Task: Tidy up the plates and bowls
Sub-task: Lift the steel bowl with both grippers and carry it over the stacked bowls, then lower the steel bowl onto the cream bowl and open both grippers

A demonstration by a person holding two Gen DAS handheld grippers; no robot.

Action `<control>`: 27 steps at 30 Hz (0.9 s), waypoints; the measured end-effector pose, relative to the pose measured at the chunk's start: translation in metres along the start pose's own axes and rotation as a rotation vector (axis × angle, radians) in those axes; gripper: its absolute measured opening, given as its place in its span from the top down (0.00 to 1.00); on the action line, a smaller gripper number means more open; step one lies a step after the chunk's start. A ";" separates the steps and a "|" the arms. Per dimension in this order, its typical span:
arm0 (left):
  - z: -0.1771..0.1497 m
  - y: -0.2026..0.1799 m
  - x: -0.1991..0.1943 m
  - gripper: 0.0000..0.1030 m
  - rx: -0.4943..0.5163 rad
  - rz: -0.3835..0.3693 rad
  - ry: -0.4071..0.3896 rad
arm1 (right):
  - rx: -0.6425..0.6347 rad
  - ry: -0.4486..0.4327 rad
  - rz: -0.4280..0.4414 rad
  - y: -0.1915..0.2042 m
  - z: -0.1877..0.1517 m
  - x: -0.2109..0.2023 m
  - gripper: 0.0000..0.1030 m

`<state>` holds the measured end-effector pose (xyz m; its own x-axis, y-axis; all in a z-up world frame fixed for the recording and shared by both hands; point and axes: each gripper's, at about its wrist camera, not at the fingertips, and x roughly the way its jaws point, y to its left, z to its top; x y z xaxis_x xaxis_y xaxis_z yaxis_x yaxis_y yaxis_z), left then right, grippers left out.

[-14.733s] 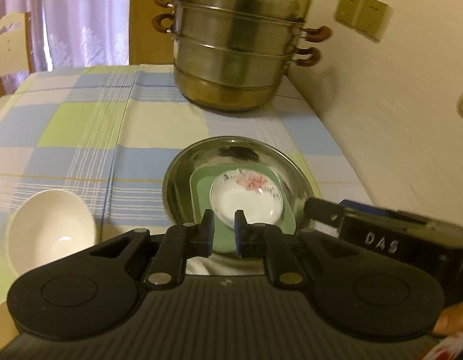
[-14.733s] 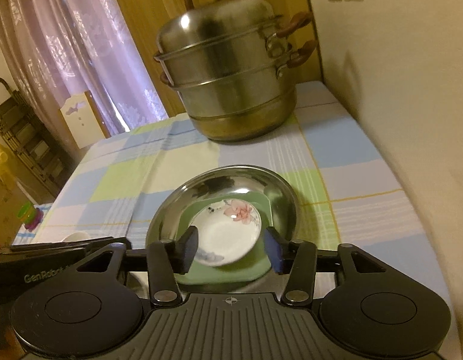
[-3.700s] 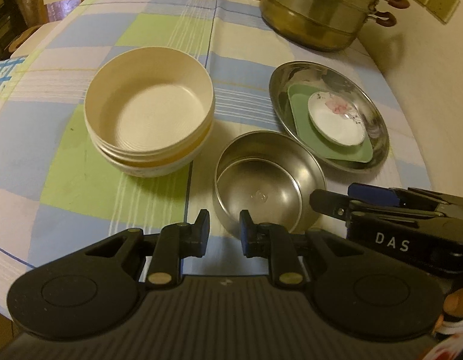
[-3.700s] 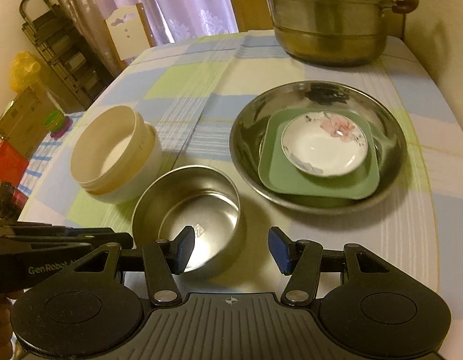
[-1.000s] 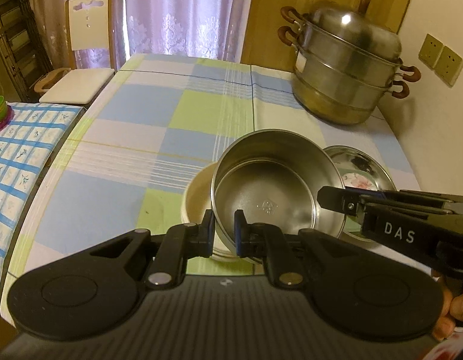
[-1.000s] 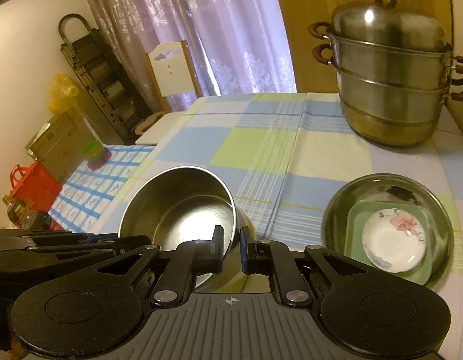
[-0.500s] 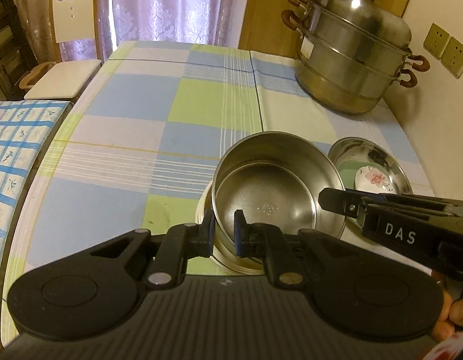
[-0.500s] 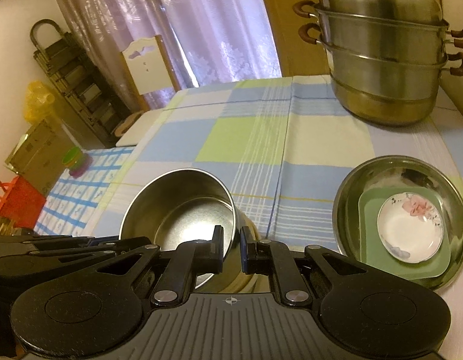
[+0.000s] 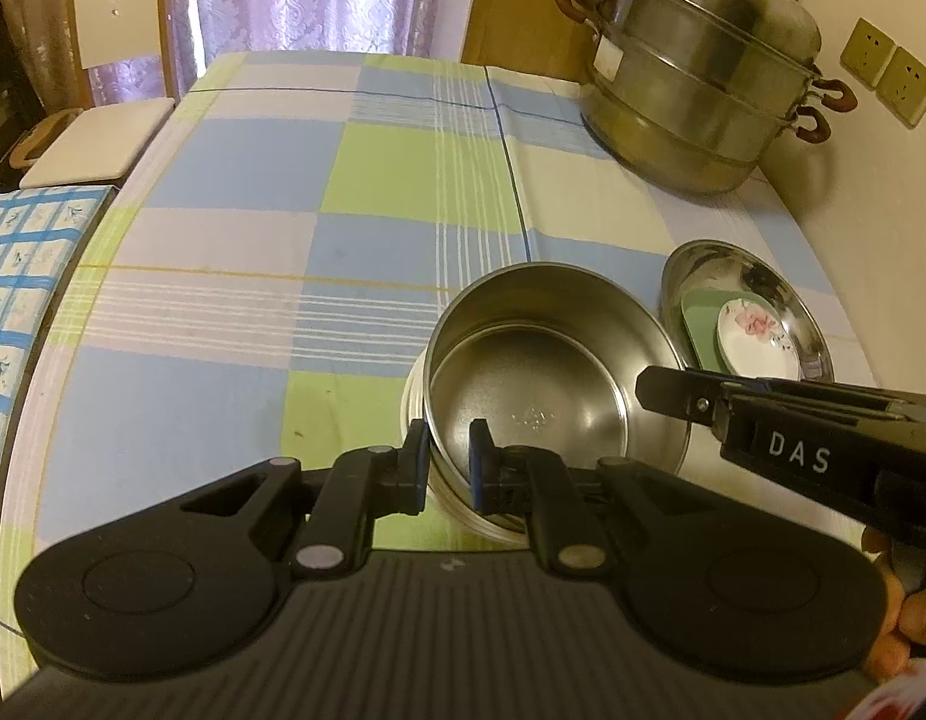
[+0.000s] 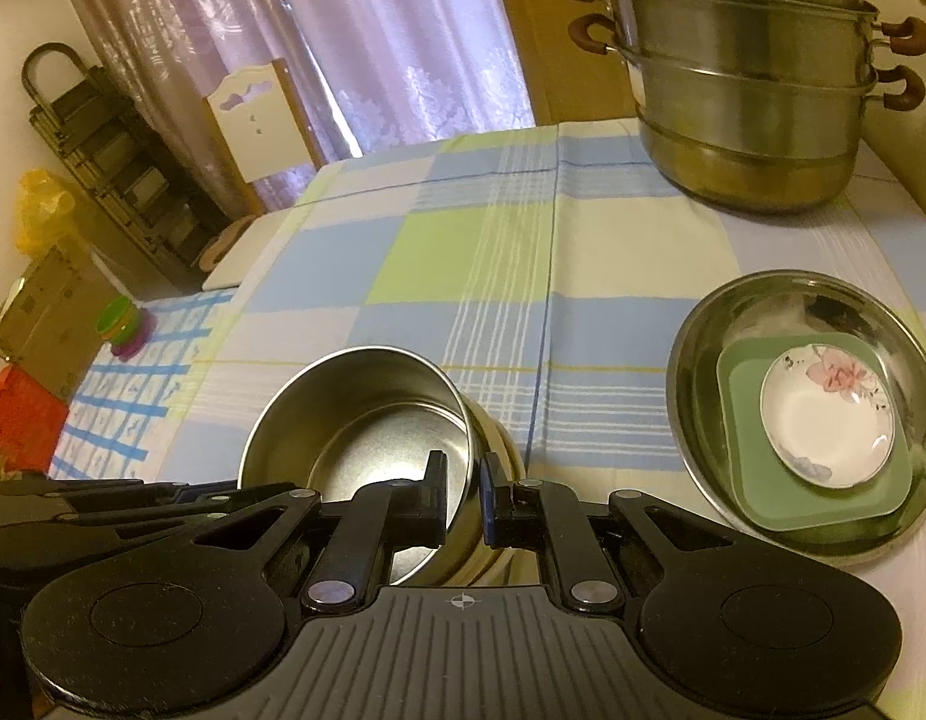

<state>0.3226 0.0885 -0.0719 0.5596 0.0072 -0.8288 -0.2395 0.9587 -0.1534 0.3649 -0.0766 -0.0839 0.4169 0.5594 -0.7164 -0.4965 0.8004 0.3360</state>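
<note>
A round steel bowl is held by both grippers just over the cream bowls, whose rim peeks out beneath it. My left gripper is shut on the near rim, one finger inside and one outside. My right gripper is shut on the bowl's right rim in the same way. To the right, a wide steel plate holds a green square plate with a small flowered saucer on top.
A large stacked steel steamer pot stands at the far right of the checked tablecloth, by the wall. A white chair and a dark rack sit beyond the table's left edge.
Both grippers have sunk with the steel bowl, bringing it closer over the cream bowls. The steamer pot and the steel plate look nearer in both views.
</note>
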 end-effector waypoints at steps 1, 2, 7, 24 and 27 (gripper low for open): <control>0.000 0.001 0.001 0.88 0.003 -0.004 0.002 | 0.003 -0.001 -0.004 0.000 0.000 0.000 0.89; 0.001 0.002 0.001 0.88 0.006 -0.009 0.003 | 0.006 0.000 -0.008 0.001 -0.001 0.001 0.89; 0.002 0.002 0.003 0.88 0.028 -0.022 0.005 | 0.028 0.005 -0.025 0.002 -0.002 0.004 0.89; 0.006 0.007 0.000 0.88 0.059 -0.060 0.008 | 0.050 0.008 -0.071 0.008 -0.003 0.003 0.62; 0.006 0.008 -0.007 0.85 0.072 -0.065 -0.006 | 0.053 -0.022 -0.075 0.010 -0.005 -0.004 0.52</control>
<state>0.3214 0.0983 -0.0637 0.5767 -0.0540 -0.8152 -0.1450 0.9752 -0.1672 0.3543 -0.0719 -0.0810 0.4683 0.5014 -0.7275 -0.4223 0.8503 0.3141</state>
